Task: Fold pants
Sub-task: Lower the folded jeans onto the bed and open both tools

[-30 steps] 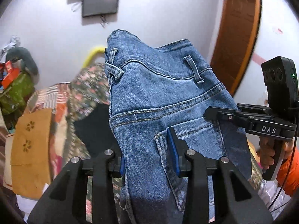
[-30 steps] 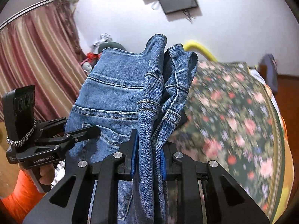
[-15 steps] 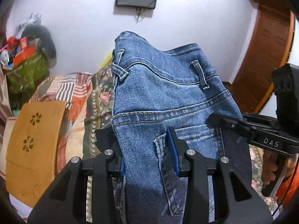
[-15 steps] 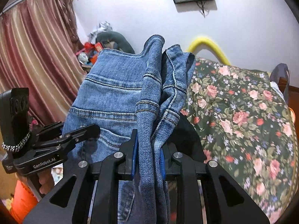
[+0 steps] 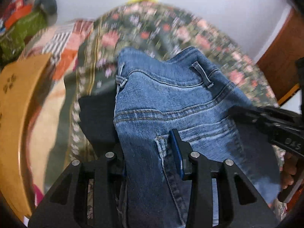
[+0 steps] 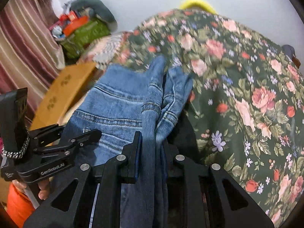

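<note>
The blue denim jeans [image 5: 171, 102] hang between both grippers, waistband end pointing away over the floral bed. My left gripper [image 5: 150, 153] is shut on the jeans near the back pocket edge. My right gripper [image 6: 152, 146] is shut on the bunched side of the jeans [image 6: 121, 104]. In the left wrist view the right gripper [image 5: 266, 117] comes in from the right; in the right wrist view the left gripper [image 6: 62, 142] is at the left. A dark garment [image 5: 96, 117] lies under the jeans.
A floral bedspread [image 6: 247, 87] covers the bed. A tan wooden board [image 5: 15, 114] stands at the left. A green bag with clutter [image 6: 85, 32] sits by the wall. A striped curtain [image 6: 22, 43] hangs at the left. A wooden door frame [image 5: 281, 53] is at the right.
Both grippers have tipped downward with the jeans, so the view swung from the wall to the bed. The jeans are now lower, close over the bedspread. Both grips are unchanged.
</note>
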